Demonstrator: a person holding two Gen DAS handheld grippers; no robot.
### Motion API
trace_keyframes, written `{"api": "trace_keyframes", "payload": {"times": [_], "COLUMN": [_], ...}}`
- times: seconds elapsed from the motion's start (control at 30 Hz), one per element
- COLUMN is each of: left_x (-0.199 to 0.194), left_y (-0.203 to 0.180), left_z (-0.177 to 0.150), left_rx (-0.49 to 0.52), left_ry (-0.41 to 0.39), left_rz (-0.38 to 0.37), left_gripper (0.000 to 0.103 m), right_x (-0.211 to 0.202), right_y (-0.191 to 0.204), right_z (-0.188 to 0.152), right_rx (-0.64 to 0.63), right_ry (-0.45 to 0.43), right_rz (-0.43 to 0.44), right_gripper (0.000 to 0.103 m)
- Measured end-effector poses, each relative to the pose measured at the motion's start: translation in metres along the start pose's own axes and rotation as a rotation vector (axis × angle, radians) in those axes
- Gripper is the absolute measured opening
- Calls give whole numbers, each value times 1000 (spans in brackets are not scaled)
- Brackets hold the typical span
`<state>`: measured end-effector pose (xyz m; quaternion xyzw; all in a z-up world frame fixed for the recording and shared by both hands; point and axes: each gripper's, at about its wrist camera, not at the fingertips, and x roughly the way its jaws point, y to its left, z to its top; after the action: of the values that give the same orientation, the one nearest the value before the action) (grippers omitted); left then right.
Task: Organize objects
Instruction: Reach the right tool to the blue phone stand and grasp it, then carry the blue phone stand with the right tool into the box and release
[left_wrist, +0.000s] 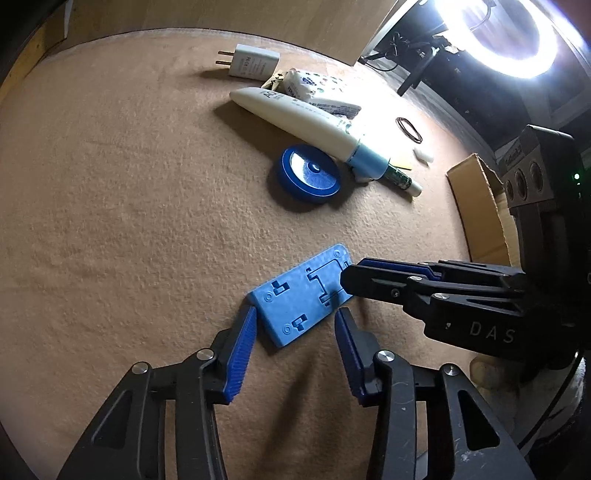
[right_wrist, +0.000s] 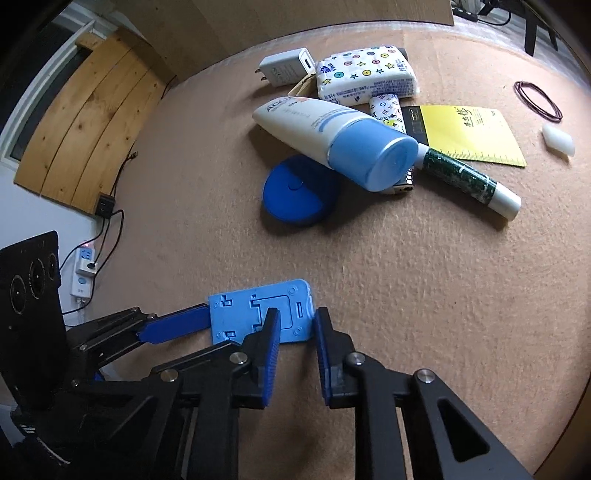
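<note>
A light-blue flat plastic phone stand (left_wrist: 301, 297) lies on the tan carpeted table; it also shows in the right wrist view (right_wrist: 260, 312). My left gripper (left_wrist: 295, 325) is open, its fingers on either side of the stand's near corner. My right gripper (right_wrist: 295, 321) is open, its fingers straddling the stand's right edge; in the left wrist view it comes in from the right (left_wrist: 349, 275) over the stand's far end. Neither holds anything.
Behind lie a white tube with a blue cap (right_wrist: 332, 136), a round blue lid (right_wrist: 299, 192), a green-and-white pen (right_wrist: 469, 177), tissue packs (right_wrist: 365, 74), a white charger (right_wrist: 286, 68), a yellow card (right_wrist: 472, 133) and a hair tie (right_wrist: 537, 99). A cardboard box (left_wrist: 480, 206) stands at the right.
</note>
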<state>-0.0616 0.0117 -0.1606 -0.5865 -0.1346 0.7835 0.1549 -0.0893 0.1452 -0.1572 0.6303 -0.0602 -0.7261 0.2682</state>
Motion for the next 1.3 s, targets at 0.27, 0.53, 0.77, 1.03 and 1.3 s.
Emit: {"api": "trace_keyframes", "payload": {"times": [0.27, 0.53, 0.77, 1.03, 1.3], "left_x": [-9, -17, -21, 2, 30], "left_y": [-7, -43, -106, -190, -268], "left_z": [4, 17, 33, 43, 43], "left_rx": [16, 81, 188, 310, 426], "left_ry": [-27, -56, -94, -83, -58], "left_rz": [-6, -37, -84, -161, -216], "left_gripper": [39, 39, 40, 39, 40], "right_x": [-15, -58, -111, -173, -217], "right_y": [-5, -24, -60, -121, -181], "right_z": [-6, -13, -22, -39, -63], "right_rx": [23, 63, 133, 253, 367], "right_ry": [-37, -118, -208, -309, -379], "right_rz": [0, -2, -30, -70, -131], "right_gripper": [16, 16, 16, 16, 16]}}
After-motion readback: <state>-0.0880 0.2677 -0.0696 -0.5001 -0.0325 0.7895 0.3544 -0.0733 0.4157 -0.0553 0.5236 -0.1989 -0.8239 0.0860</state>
